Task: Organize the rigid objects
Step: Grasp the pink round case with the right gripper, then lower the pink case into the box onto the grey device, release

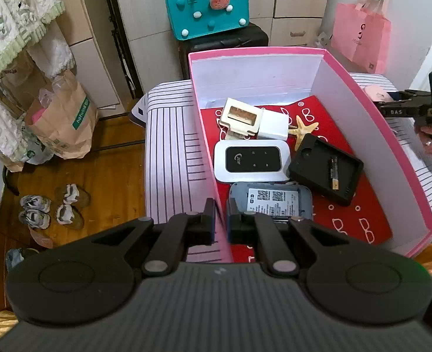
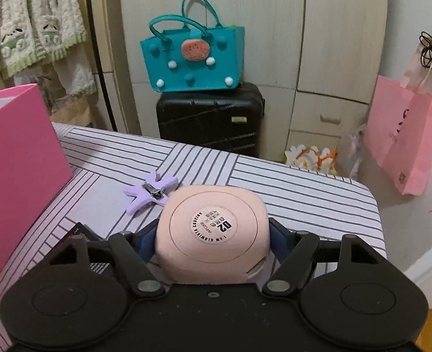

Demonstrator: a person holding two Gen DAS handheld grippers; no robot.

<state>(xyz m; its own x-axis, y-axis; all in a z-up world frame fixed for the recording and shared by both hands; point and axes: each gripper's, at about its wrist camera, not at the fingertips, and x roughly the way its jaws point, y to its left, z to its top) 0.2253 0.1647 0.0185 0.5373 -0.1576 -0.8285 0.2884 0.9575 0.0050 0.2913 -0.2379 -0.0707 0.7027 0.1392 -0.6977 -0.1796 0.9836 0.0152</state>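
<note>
A pink box (image 1: 362, 94) with a red patterned floor holds a white router (image 1: 251, 160), a grey device with a label (image 1: 270, 201), a black case (image 1: 326, 167), a cream holder (image 1: 241, 117), a white charger (image 1: 273, 124) and a starfish (image 1: 302, 130). My left gripper (image 1: 221, 220) is shut on the box's left wall. My right gripper (image 2: 211, 237) is shut on a pink compact (image 2: 213, 231) with a round sticker, held just above the striped table (image 2: 289, 187). A purple star clip (image 2: 148, 190) lies beyond it. The box's outer side (image 2: 19, 170) stands at the left.
A black suitcase (image 2: 213, 120) with a teal bag (image 2: 192, 58) on top stands behind the table. A pink shopping bag (image 2: 403, 135) hangs at the right. A paper bag (image 1: 66, 123) and shoes (image 1: 54, 205) are on the wooden floor to the left.
</note>
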